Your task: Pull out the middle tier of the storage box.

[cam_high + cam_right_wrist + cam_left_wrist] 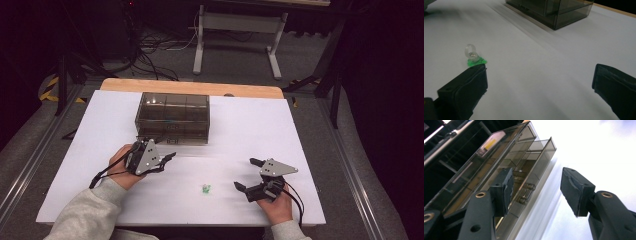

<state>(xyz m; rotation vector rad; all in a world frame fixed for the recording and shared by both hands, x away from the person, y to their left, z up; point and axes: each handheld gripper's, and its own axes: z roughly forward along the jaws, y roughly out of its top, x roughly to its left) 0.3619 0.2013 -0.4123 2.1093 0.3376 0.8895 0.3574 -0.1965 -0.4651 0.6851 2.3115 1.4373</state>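
A smoky see-through drawer box [172, 116] stands at the table's far middle. In the left gripper view one drawer [534, 162] of the box [499, 152] stands a little way out, with a small bar handle [526, 193] on its front. My left gripper [167, 161] is open just in front of the box, its jaws [536, 182] empty and the handle between them but farther off. A small clear ring on a green base [205, 188] lies on the table. My right gripper [247, 174] is open to the right of it, with the ring [472, 57] just beyond its left fingertip.
White sheet [250, 130] covers the table, with a wooden edge [190, 87] at the far side. Beyond the table are cables and a grey stand [235, 35] on the floor. The box [554, 10] sits far ahead in the right gripper view.
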